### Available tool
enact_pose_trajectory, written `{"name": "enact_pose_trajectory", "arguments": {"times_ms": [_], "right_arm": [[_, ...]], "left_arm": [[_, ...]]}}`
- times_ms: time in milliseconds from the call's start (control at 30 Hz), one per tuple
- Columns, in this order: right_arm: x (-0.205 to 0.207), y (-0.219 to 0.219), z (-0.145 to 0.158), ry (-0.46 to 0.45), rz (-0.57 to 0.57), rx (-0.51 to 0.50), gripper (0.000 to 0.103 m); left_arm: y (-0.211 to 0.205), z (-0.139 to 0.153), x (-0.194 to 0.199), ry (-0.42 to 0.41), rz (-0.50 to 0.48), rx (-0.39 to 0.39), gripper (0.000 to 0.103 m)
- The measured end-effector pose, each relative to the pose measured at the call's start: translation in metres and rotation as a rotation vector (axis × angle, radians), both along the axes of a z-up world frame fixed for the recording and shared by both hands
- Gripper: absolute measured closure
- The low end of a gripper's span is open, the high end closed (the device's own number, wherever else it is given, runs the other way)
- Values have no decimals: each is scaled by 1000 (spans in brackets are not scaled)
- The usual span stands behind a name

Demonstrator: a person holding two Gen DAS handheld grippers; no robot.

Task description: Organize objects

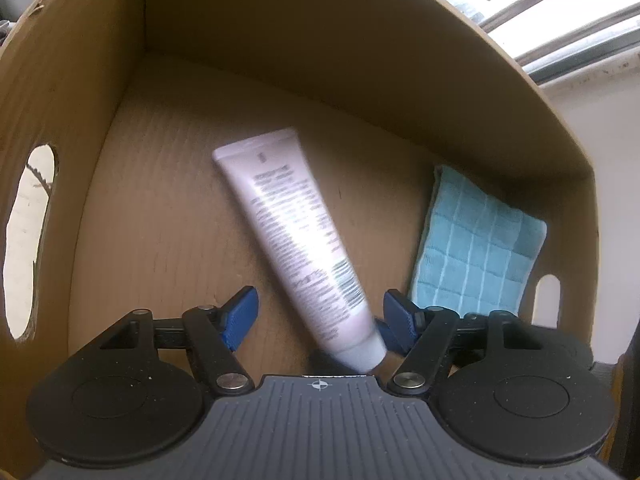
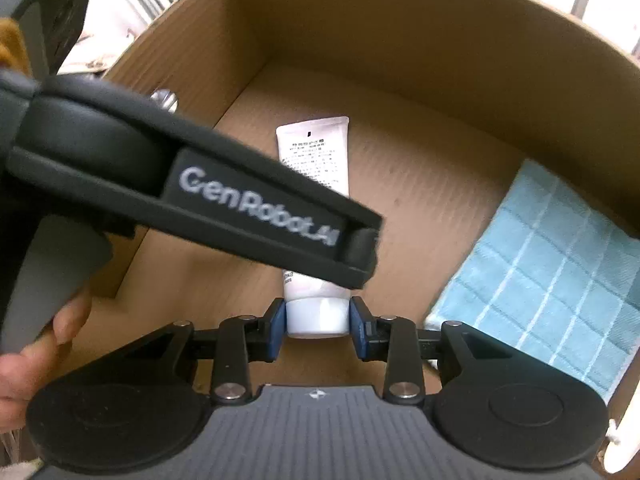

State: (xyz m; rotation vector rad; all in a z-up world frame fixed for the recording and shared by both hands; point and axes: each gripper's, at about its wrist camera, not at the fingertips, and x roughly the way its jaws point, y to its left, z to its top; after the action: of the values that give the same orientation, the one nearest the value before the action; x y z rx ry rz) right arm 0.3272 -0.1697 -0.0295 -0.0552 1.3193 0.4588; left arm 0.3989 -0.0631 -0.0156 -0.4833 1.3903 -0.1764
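Daylight through barred window glass (image 1: pixel 560 20) behind; all work sits inside an open brown cardboard box (image 1: pixel 280 32), corrugated floor, oval handle cutouts in its side walls.

Right wrist view, nearest: right gripper (image 2: pixel 318 322), blue pads closed tight on the white cap of a pale tube (image 2: pixel 316 152). The tube runs away from the camera above the box floor, crimped end farthest. Back label carries small black print, too fine to read.

Crossing above it from the left: the left gripper's black body, lettered "GenRobot.AI" in white, with a bare hand (image 2: pixel 36 356) on its grey handle.

Left wrist view: left gripper (image 1: pixel 320 316), jaws spread wide, holding nothing. The tube (image 1: pixel 296 240) passes diagonally between them, its cap end close by the right-side pad; contact cannot be told. A barcode shows near the cap; other text blurred.

Farther right, a folded teal cloth (image 1: pixel 476 248) with white grid lines lies against the box wall.
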Motion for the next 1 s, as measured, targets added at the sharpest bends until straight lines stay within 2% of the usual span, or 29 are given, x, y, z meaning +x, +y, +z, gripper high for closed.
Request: {"name": "enact_pose_trajectory", "arguments": {"times_ms": [267, 367, 467, 500, 633, 667, 733, 767, 900, 1000], "right_arm": [[6, -11, 3, -23, -41, 8, 67], [3, -15, 8, -24, -63, 25, 65], [-6, -21, 28, -71, -76, 45, 45], [-13, -24, 39, -102, -82, 57, 37], [-55, -34, 83, -239, -78, 99, 26], [-70, -38, 94, -280, -77, 116, 23], [-106, -45, 114, -380, -80, 140, 9], [-126, -46, 122, -435, -79, 147, 7], [-201, -51, 141, -669, -100, 202, 1], [-266, -60, 128, -787, -164, 266, 0]], "left_arm": [[5, 4, 1, -7, 8, -2, 30], [9, 14, -7, -22, 20, 2, 26], [10, 37, -22, -72, 12, 0, 19], [10, 45, -27, -92, 9, -7, 18], [21, 90, -68, -203, -17, -47, 7], [24, 103, -82, -244, -32, -55, 6], [30, 121, -110, -321, -62, -63, 3], [32, 128, -123, -360, -77, -60, 2], [38, 138, -178, -484, -149, -56, 1], [36, 127, -217, -564, -198, -44, 1]]}}
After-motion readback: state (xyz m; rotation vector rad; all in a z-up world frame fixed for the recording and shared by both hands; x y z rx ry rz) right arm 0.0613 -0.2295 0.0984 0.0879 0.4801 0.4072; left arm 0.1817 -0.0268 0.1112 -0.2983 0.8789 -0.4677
